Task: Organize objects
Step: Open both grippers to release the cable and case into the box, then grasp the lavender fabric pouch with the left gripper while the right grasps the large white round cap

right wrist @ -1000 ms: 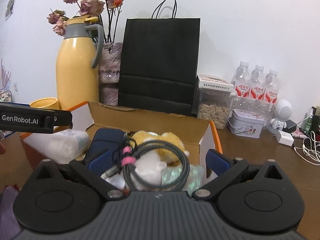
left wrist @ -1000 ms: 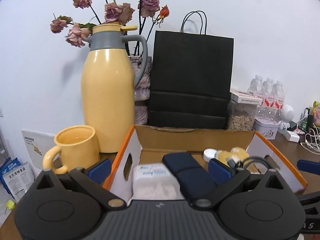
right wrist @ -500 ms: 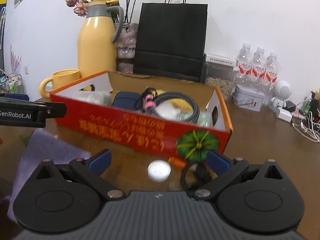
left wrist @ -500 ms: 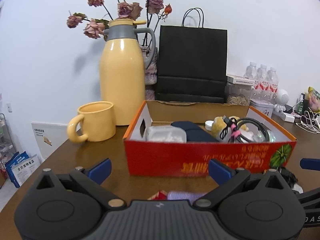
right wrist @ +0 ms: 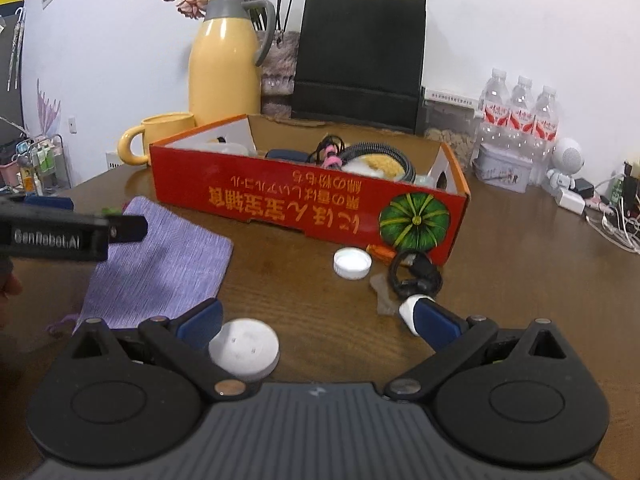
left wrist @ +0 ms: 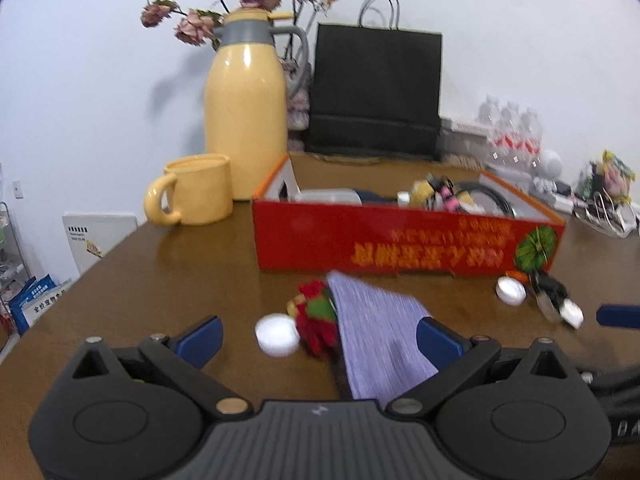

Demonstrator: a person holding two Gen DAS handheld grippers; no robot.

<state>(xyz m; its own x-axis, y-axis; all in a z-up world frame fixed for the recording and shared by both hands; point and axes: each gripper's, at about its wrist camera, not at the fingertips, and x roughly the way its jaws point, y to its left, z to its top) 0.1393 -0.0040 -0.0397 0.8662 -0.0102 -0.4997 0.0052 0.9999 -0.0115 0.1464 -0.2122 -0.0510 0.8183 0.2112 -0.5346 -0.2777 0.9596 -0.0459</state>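
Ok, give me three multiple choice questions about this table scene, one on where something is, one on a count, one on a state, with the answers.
1. Where does the purple woven cloth pouch lie?
A. inside the red cardboard box
B. on the brown wooden table in front of the box
C. on the yellow ceramic mug

2. How many clear plastic water bottles stand at the wall?
A. one
B. three
C. five

3. How is the right gripper?
A. open and empty
B. shut on a cable
C. shut on the pouch

Answers: 1 B, the pouch lies flat on the tabletop outside the box; 2 B, three red-labelled bottles stand side by side; 3 A, the blue fingers stand wide apart.
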